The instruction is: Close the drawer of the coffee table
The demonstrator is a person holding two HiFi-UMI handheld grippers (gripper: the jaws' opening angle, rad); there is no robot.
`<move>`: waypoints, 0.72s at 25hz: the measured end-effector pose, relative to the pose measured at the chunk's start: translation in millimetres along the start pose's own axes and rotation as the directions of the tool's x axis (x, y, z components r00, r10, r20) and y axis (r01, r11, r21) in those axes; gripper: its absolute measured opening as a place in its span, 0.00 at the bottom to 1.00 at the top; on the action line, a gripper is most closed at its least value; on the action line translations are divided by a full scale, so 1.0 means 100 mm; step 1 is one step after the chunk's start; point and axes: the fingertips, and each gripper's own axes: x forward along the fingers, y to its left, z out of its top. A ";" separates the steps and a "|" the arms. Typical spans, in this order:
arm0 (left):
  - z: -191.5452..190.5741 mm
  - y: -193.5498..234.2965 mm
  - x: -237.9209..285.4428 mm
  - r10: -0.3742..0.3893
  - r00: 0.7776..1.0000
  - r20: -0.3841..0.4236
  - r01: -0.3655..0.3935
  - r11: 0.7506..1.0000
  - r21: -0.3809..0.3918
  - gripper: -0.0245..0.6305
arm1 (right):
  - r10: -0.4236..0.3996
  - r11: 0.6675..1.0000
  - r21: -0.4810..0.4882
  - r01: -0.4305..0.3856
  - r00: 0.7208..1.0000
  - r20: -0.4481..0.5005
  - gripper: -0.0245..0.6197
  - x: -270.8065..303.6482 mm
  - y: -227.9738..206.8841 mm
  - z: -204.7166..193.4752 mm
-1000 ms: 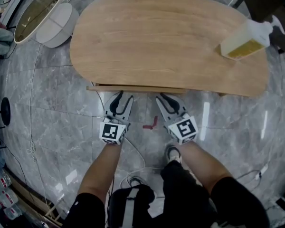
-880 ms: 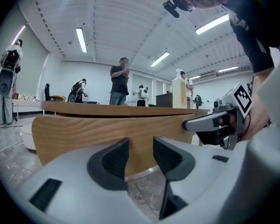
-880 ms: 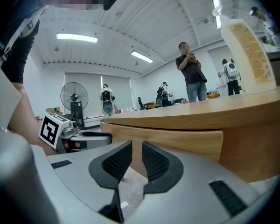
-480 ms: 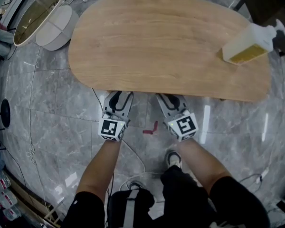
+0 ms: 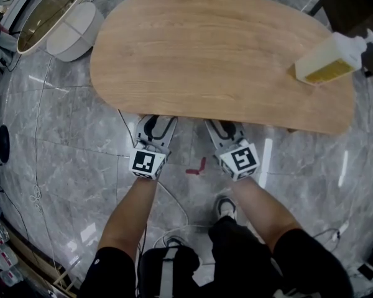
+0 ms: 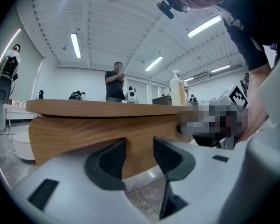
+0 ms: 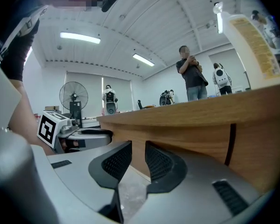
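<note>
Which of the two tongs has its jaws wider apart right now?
The left tongs: the gap between their jaws is clearly wider than on the right tongs. Nothing sits between either pair.

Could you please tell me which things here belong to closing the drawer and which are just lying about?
Part of the job:
coffee table
drawer front
left gripper
right gripper

Just lying about:
spray bottle
white round object
red floor mark
</note>
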 end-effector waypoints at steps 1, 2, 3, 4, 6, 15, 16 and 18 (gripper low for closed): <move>0.00 -0.03 -0.02 -0.007 1.000 0.003 0.007 1.000 0.010 0.29 | 0.008 1.000 0.010 -0.008 1.000 0.004 0.14 -0.02 0.04 -0.01; -0.01 -0.07 -0.05 -0.015 1.000 0.002 0.015 1.000 0.018 0.29 | 0.021 1.000 0.014 -0.021 1.000 0.007 0.14 -0.06 0.10 -0.02; -0.03 -0.11 -0.09 -0.021 1.000 -0.005 0.021 1.000 0.021 0.29 | 0.035 0.999 0.014 -0.035 0.999 0.007 0.14 -0.11 0.17 -0.03; -0.05 -0.14 -0.14 -0.023 1.000 -0.015 0.023 1.000 0.016 0.29 | 0.048 0.999 0.017 -0.048 0.999 0.003 0.14 -0.17 0.25 -0.04; -0.08 -0.19 -0.24 -0.013 0.999 -0.033 0.013 1.000 -0.010 0.29 | 0.061 0.998 0.030 -0.061 0.998 -0.008 0.14 -0.30 0.37 -0.01; 0.61 -0.58 -0.75 -0.008 0.999 -0.043 0.005 0.998 -0.063 0.29 | 0.026 0.997 0.074 -0.032 0.997 0.071 0.14 -1.00 0.66 0.97; 0.75 -0.62 -0.81 -0.004 0.999 -0.037 0.002 0.997 -0.072 0.29 | 0.027 0.997 0.067 -0.032 0.996 0.083 0.14 -1.09 0.70 1.13; 1.05 -0.73 -0.95 -0.005 1.000 -0.026 0.002 0.996 -0.084 0.29 | 0.025 0.997 0.064 -0.032 0.994 0.108 0.14 -1.31 0.79 1.47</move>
